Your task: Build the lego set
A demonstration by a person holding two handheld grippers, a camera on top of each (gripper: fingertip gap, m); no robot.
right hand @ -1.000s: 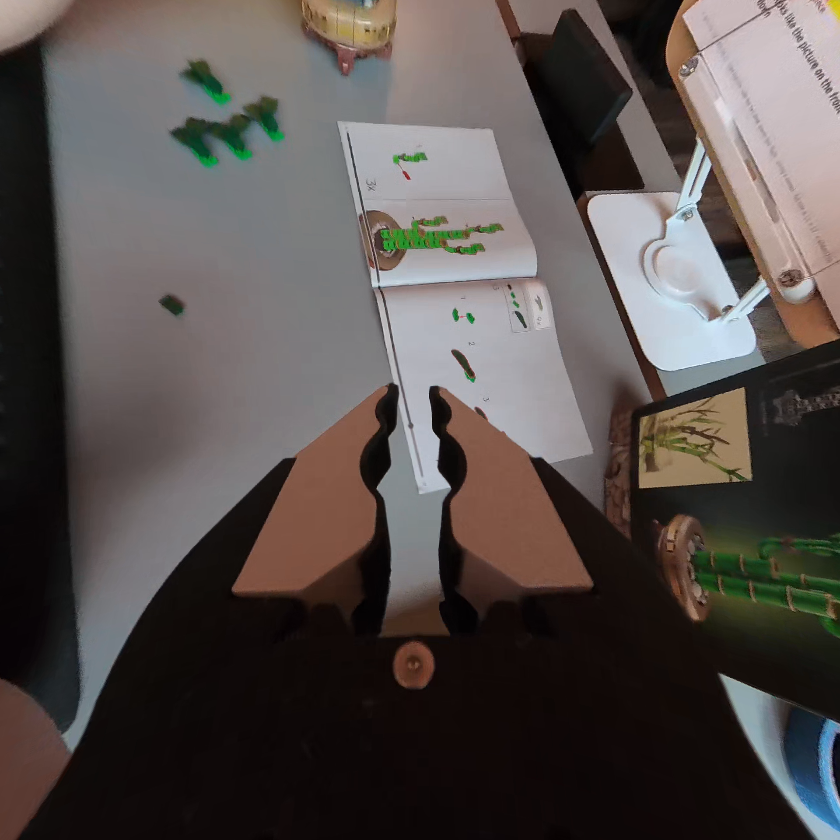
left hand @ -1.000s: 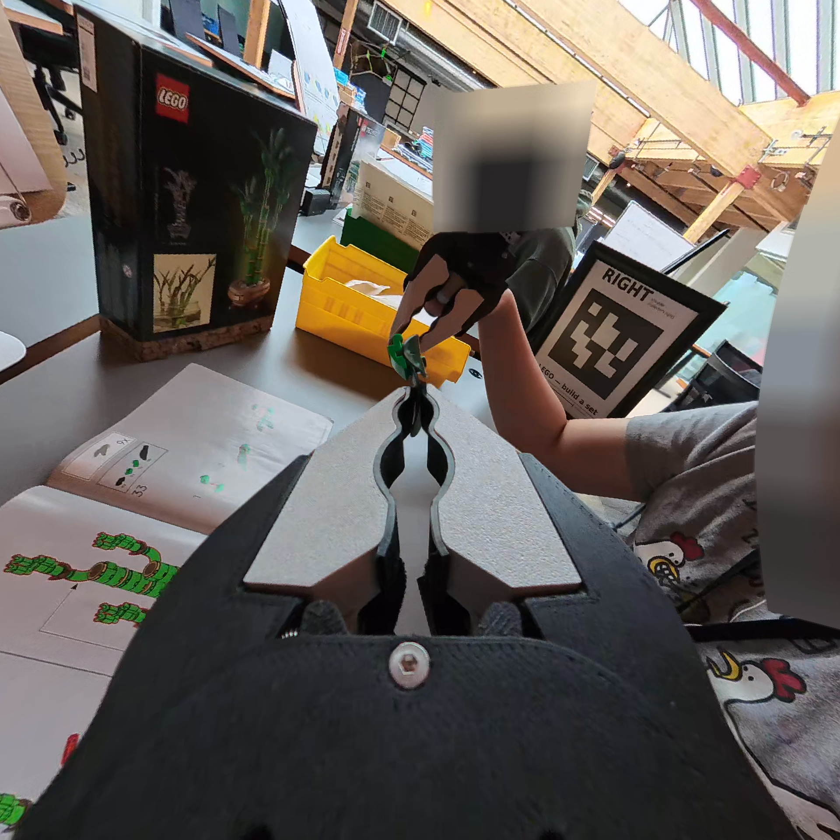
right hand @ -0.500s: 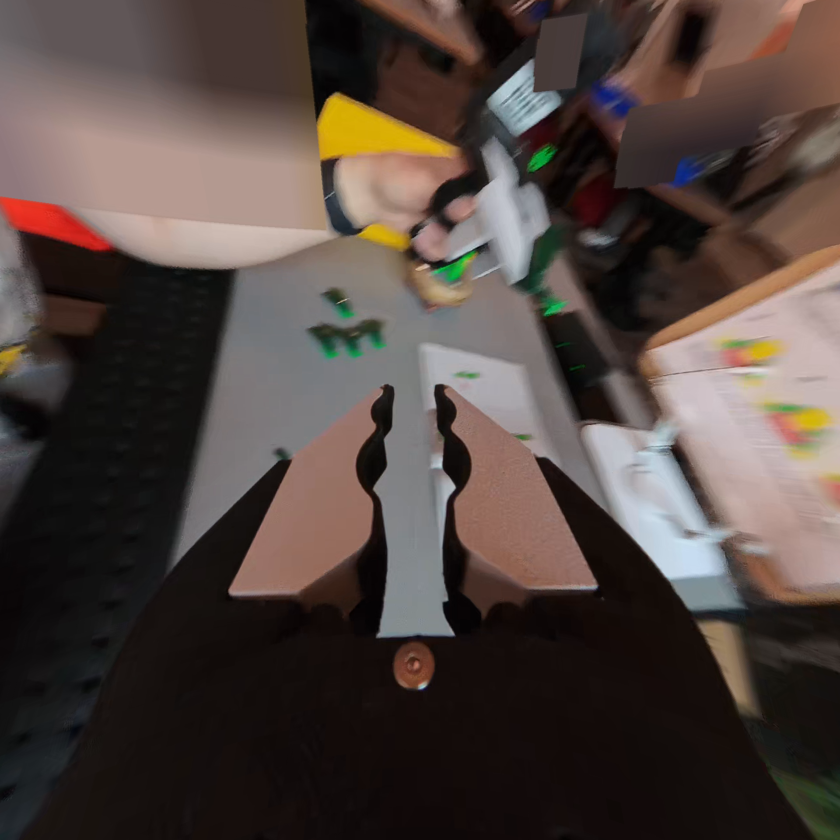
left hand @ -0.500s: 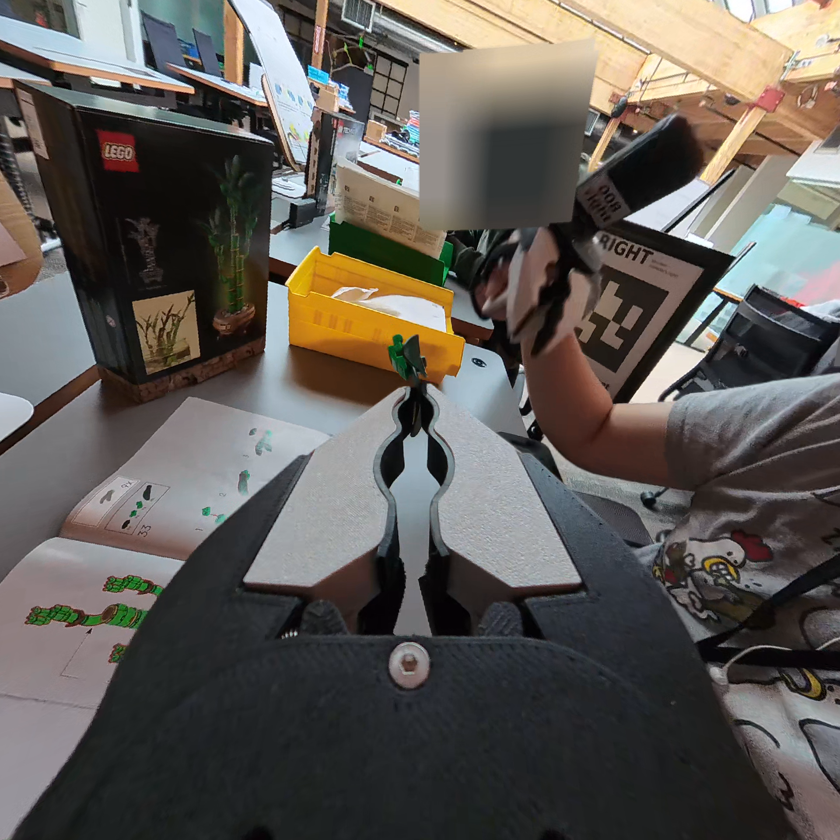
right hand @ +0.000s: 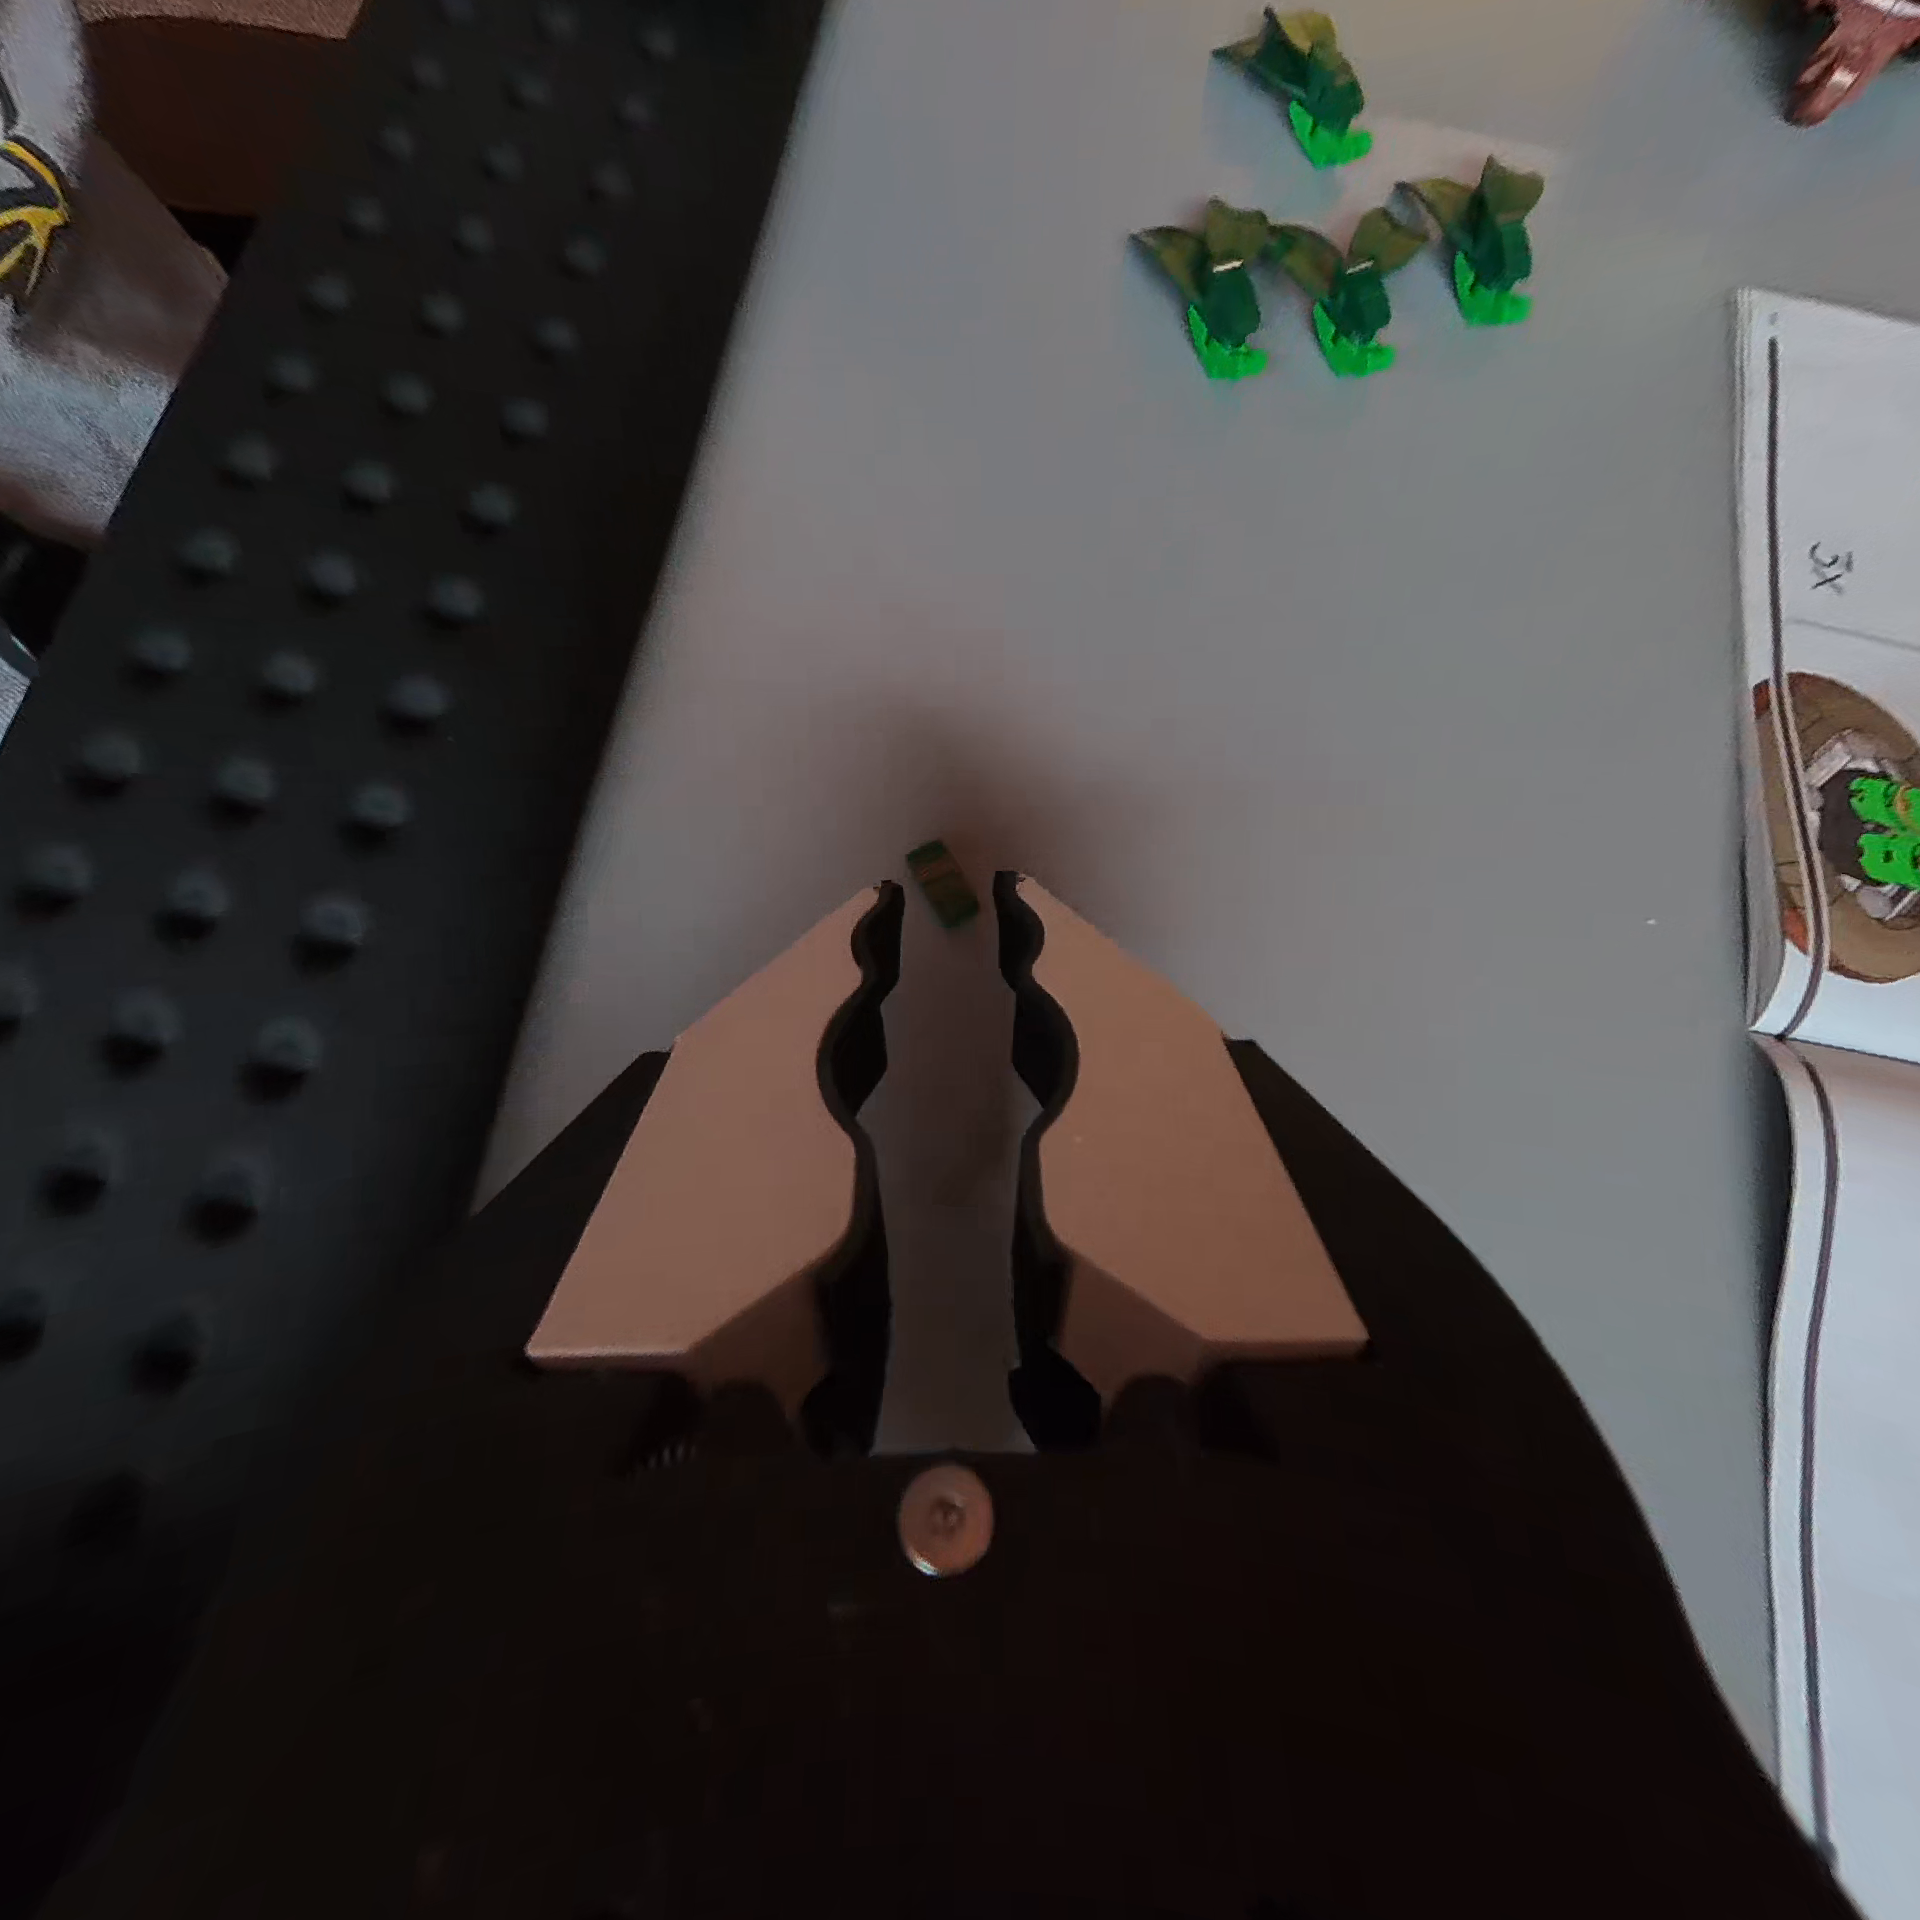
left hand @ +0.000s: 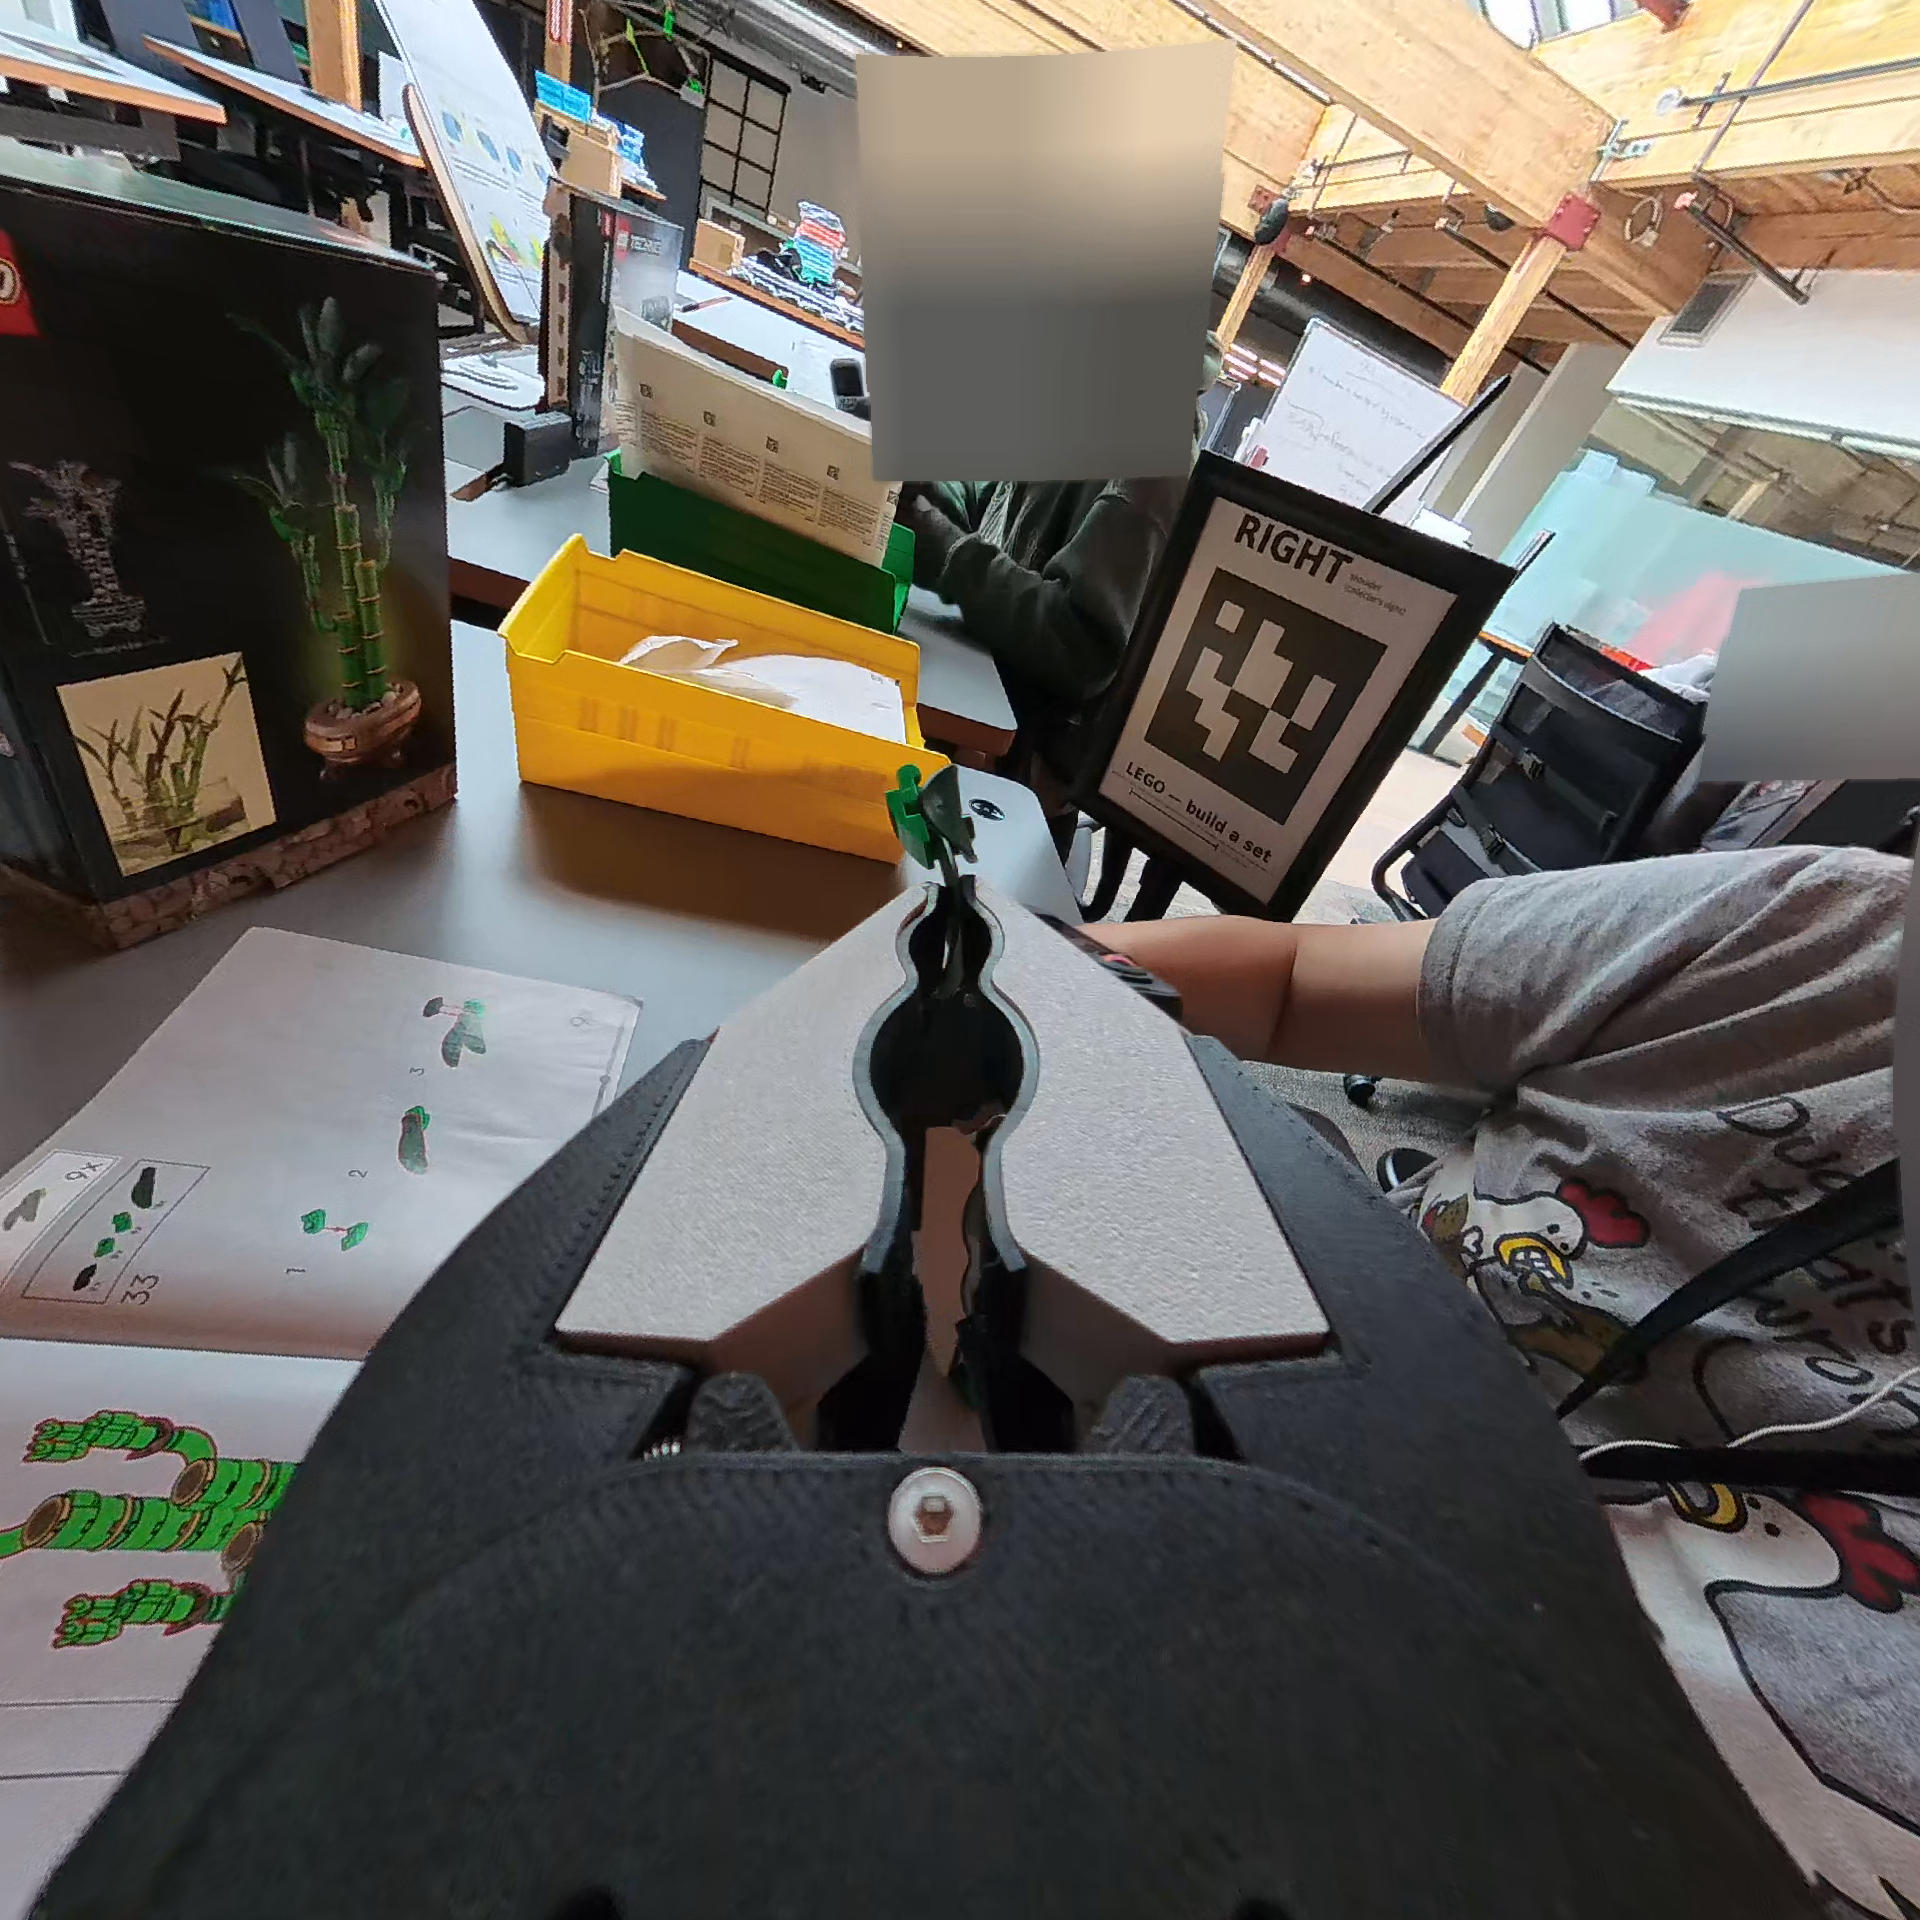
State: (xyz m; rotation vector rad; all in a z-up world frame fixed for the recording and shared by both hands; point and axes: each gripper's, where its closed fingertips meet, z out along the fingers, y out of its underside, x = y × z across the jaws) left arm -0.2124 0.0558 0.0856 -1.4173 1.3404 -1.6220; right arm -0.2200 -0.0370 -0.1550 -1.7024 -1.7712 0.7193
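My left gripper (left hand: pixel 951 896) is shut on a small green leaf assembly (left hand: pixel 928 810) that sticks up from its tips, held above the grey table (left hand: pixel 623 914). My right gripper (right hand: pixel 943 891) is open and low over the table (right hand: pixel 1247 623), with a small dark green piece (right hand: pixel 940 883) lying between its fingertips. Several built green leaf clusters (right hand: pixel 1340 281) lie on the table farther ahead of it. The open instruction booklet shows in the left wrist view (left hand: pixel 312 1122) and at the right edge of the right wrist view (right hand: pixel 1839 727).
The black set box (left hand: pixel 208 540) stands at the left, a yellow bin (left hand: pixel 707 727) with white bags behind the booklet, and a framed sign (left hand: pixel 1278 686) to the right. A black studded mat (right hand: pixel 260 727) lies left of the right gripper. A person's arm (left hand: pixel 1278 987) reaches in from the right. About 25 cm separates my left fingertips from my right.
My right gripper swung down from mid-air to the table and now brackets the small dark green piece. The hand has left the leaf assembly. My left gripper keeps holding it.
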